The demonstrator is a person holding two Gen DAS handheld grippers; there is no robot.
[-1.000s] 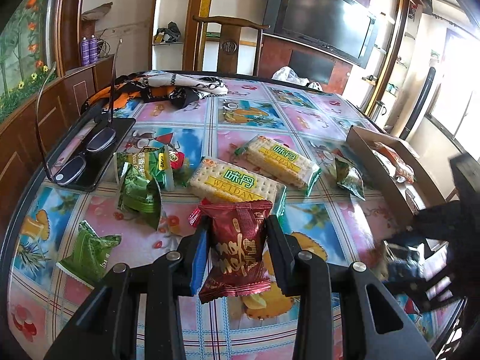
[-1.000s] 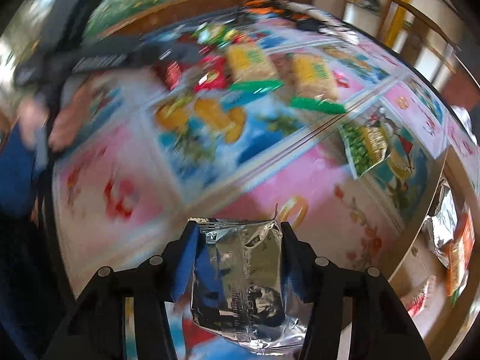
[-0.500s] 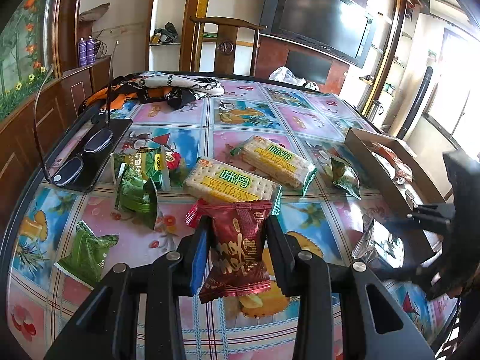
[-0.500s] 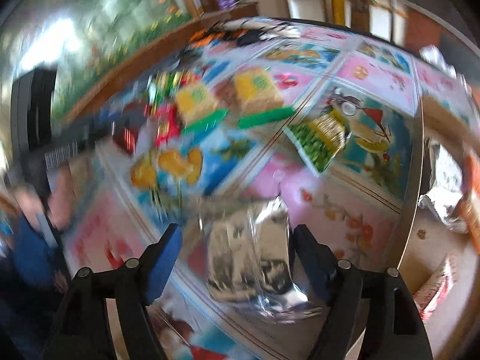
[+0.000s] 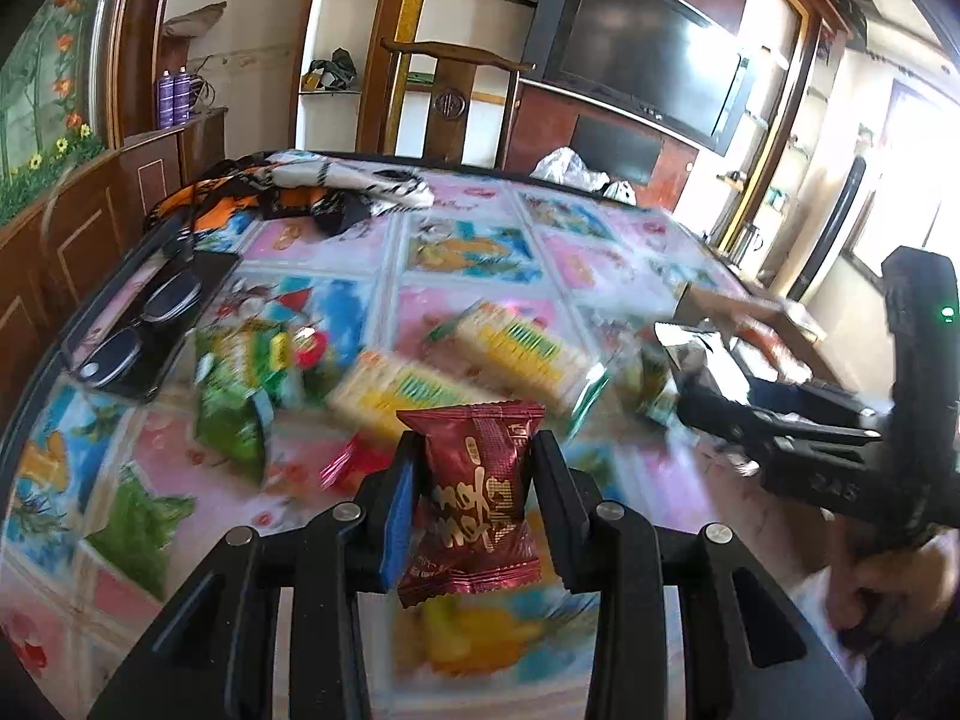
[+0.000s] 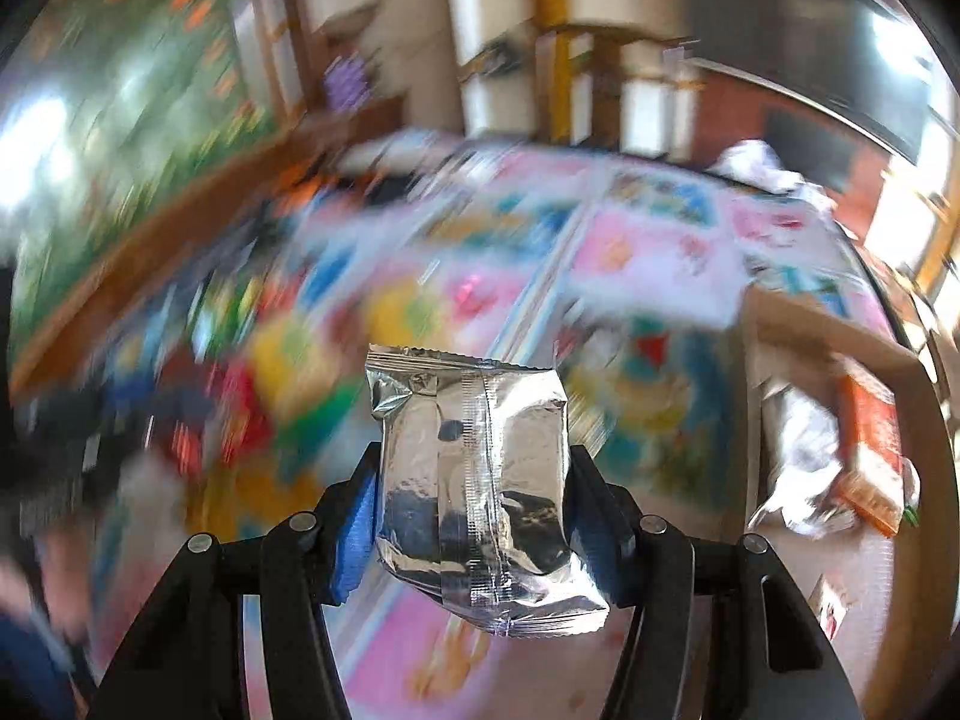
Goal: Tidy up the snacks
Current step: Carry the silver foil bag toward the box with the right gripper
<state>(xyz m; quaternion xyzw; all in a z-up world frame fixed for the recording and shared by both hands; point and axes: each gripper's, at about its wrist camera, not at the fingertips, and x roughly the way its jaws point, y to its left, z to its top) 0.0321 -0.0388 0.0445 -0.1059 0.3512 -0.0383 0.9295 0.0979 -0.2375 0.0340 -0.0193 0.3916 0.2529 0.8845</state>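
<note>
Left wrist view: the left claw (image 5: 474, 498) held a dark red snack packet (image 5: 477, 498) upright, its pads pinched narrow on both sides of the wrapper. Just beyond the fingertips lay two yellow cracker packs (image 5: 420, 387), blurred, on the patterned tablecloth (image 5: 468, 252). Green packets (image 5: 231, 414) sat ahead and to the left; past them, eyeglasses (image 5: 144, 324) on a dark tray. Far right, the right claw (image 5: 708, 384) carried a silver packet (image 5: 690, 348) near a cardboard box (image 5: 744, 306).

Right wrist view: the right claw (image 6: 474, 504) had the silver packet (image 6: 474, 480) between its jaws, which were closing, pads against its sides. The cardboard box (image 6: 840, 336), holding other packets, stood ahead and right. Background heavily blurred.
</note>
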